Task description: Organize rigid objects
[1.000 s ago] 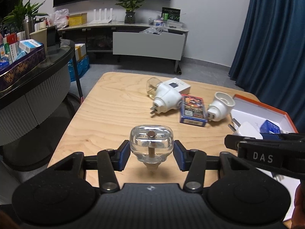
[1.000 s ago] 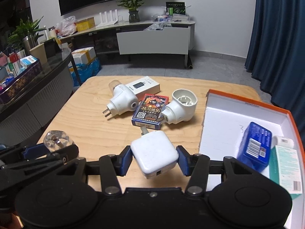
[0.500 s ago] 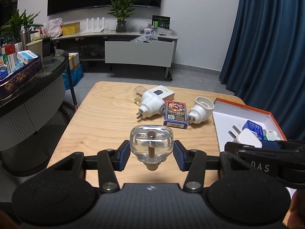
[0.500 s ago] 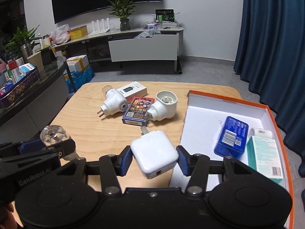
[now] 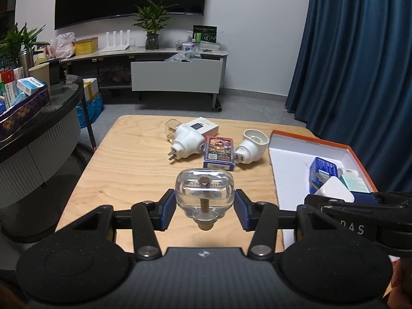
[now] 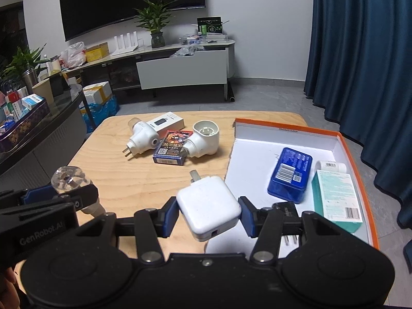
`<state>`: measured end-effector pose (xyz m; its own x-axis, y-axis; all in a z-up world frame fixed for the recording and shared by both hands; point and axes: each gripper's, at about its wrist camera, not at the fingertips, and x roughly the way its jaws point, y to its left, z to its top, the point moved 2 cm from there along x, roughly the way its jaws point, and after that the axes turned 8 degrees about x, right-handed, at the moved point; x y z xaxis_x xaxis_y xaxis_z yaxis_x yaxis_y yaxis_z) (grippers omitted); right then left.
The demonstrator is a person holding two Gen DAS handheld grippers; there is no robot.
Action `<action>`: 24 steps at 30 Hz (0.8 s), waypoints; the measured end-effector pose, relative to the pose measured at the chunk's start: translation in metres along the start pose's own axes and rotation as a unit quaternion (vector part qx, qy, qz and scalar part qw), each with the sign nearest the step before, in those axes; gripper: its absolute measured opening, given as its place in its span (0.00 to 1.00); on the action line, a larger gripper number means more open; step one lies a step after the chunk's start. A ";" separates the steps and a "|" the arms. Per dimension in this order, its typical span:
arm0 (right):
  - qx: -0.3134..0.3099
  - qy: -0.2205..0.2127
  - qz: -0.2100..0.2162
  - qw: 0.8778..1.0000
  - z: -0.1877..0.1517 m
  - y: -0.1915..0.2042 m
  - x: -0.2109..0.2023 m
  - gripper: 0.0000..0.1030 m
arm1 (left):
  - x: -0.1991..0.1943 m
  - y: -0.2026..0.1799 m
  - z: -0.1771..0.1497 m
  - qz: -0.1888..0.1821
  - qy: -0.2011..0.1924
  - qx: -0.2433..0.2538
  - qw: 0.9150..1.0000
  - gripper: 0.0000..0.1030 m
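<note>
While the left gripper (image 5: 204, 209) clamps a clear glass bottle (image 5: 204, 193) between its blue pads above the near part of the wooden table (image 5: 128, 164), the right gripper (image 6: 209, 216) pinches a white charger (image 6: 209, 212) over the left edge of the orange-rimmed box (image 6: 345, 141), prongs pointing at 11 o'clock; neither held item touches the table; in the right wrist view the box sits at 2 o'clock and holds a blue tin (image 6: 289, 175), a teal carton (image 6: 337, 200) just right of it, and a small white bottle (image 6: 331, 166) at the carton's far end; at 12 o'clock on the table lie a white plug-in unit (image 6: 141, 140), a card deck (image 6: 172, 148), a white socket adapter (image 6: 203, 140) touching the deck, and a white flat box (image 6: 164, 122) behind them; the left gripper with its bottle (image 6: 69, 180) shows at 9 o'clock.
</note>
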<state>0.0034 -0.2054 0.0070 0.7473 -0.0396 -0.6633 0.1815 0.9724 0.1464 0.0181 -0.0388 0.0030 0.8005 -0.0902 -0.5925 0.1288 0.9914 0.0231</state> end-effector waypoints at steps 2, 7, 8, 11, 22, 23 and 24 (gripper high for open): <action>0.002 -0.001 -0.003 1.000 -0.001 -0.003 -0.002 0.60 | 0.000 -0.003 -0.001 -0.004 0.000 0.002 1.000 0.48; 0.009 -0.002 -0.014 1.000 -0.004 -0.015 -0.007 0.60 | 0.000 -0.013 -0.001 -0.016 0.002 0.010 1.000 0.48; 0.011 -0.002 -0.016 1.000 -0.005 -0.017 -0.008 0.60 | -0.001 -0.015 -0.001 -0.019 0.003 0.011 1.000 0.48; 0.013 0.000 -0.020 1.000 -0.007 -0.023 -0.010 0.60 | -0.002 -0.022 -0.001 -0.023 0.002 0.019 1.000 0.48; 0.029 -0.003 -0.035 0.999 -0.010 -0.044 -0.019 0.60 | -0.002 -0.042 -0.002 -0.045 0.006 0.034 0.998 0.48; 0.030 -0.004 -0.037 0.999 -0.010 -0.046 -0.020 0.60 | -0.002 -0.044 -0.001 -0.047 0.006 0.035 0.998 0.48; 0.031 -0.005 -0.039 0.999 -0.010 -0.047 -0.021 0.60 | -0.002 -0.046 -0.001 -0.049 0.005 0.036 0.998 0.48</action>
<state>-0.0271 -0.2485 0.0066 0.7355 -0.1168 -0.6673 0.2785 0.9501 0.1407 0.0096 -0.0839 0.0024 0.7762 -0.1843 -0.6030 0.2479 0.9685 0.0231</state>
